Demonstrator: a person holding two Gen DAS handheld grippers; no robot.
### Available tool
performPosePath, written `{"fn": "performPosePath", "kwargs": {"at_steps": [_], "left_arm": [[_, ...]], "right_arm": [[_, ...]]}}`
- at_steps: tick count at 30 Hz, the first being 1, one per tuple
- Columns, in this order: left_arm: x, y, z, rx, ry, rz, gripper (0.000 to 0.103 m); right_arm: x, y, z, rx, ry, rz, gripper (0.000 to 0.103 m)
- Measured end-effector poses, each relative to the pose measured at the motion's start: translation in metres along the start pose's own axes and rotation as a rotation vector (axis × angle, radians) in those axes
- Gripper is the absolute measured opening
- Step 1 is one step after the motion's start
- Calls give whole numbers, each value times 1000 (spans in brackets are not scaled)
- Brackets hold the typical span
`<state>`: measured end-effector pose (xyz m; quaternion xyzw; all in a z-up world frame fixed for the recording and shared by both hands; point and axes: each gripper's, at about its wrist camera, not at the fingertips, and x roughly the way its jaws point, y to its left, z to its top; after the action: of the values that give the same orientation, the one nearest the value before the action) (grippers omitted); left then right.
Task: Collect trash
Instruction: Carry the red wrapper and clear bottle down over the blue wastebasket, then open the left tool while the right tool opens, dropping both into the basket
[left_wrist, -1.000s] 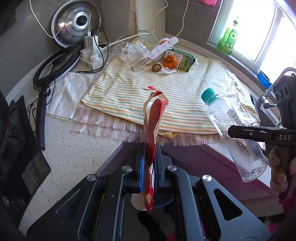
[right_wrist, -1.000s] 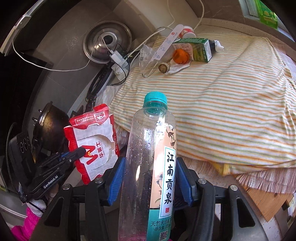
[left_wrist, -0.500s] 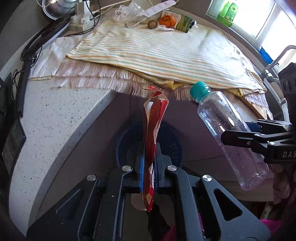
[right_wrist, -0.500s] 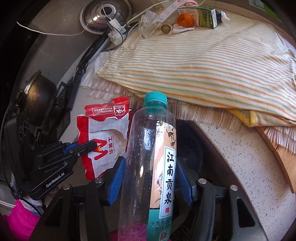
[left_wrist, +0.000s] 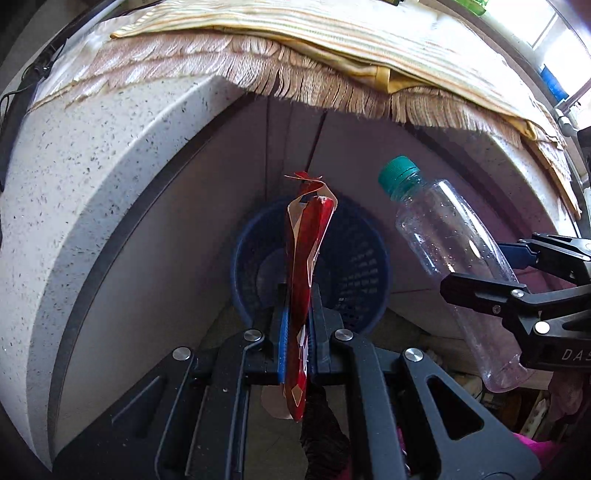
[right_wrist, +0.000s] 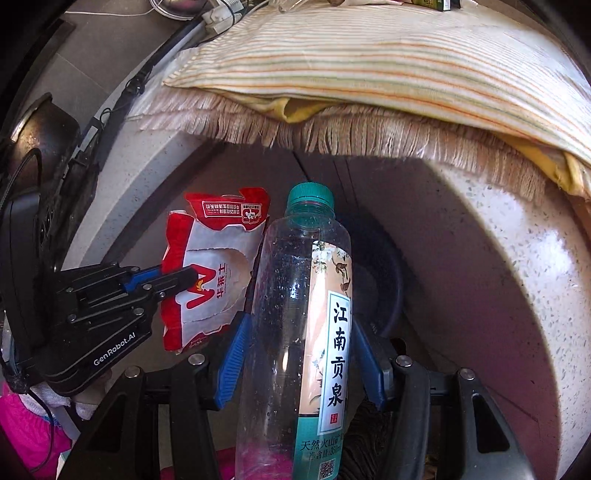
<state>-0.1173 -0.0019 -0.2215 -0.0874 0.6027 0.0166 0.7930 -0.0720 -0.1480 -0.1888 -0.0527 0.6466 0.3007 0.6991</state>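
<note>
My left gripper (left_wrist: 297, 291) is shut on a red and white snack wrapper (left_wrist: 306, 240), held edge-on above a dark blue mesh waste basket (left_wrist: 354, 258) on the floor under the counter. The wrapper's printed face (right_wrist: 214, 266) and the left gripper (right_wrist: 184, 275) show in the right wrist view. My right gripper (right_wrist: 299, 332) is shut on an empty clear plastic bottle (right_wrist: 303, 314) with a teal cap, held to the right of the wrapper. The bottle (left_wrist: 450, 251) and right gripper (left_wrist: 480, 273) also show in the left wrist view. The basket (right_wrist: 384, 288) is mostly hidden behind the bottle.
A speckled stone counter edge (left_wrist: 110, 155) curves above and around the basket. A striped cloth (right_wrist: 369, 55) with a fringe (right_wrist: 332, 133) hangs over the counter. More litter lies at the cloth's far edge. Cables and a black appliance (right_wrist: 44, 140) are at the left.
Both grippers have dropped from above the counter to below its edge, carrying the wrapper and the bottle. The blue basket has come into view beneath them.
</note>
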Motion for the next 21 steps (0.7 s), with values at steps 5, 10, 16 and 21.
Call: {"fn": "performPosePath", "kwargs": {"at_steps": [5, 10, 16, 21], "left_arm": [[22, 3, -5, -14, 36, 7, 7], [40, 4, -8, -24, 68, 11, 8], [57, 5, 3, -29, 89, 20, 10], [58, 5, 9, -21, 88, 27, 16]], "right_arm": [[20, -1, -4, -6, 26, -28, 57], [36, 0, -5, -14, 48, -52, 57], [46, -3, 2, -5, 52, -78, 58], [46, -3, 7, -10, 40, -88, 59]]}}
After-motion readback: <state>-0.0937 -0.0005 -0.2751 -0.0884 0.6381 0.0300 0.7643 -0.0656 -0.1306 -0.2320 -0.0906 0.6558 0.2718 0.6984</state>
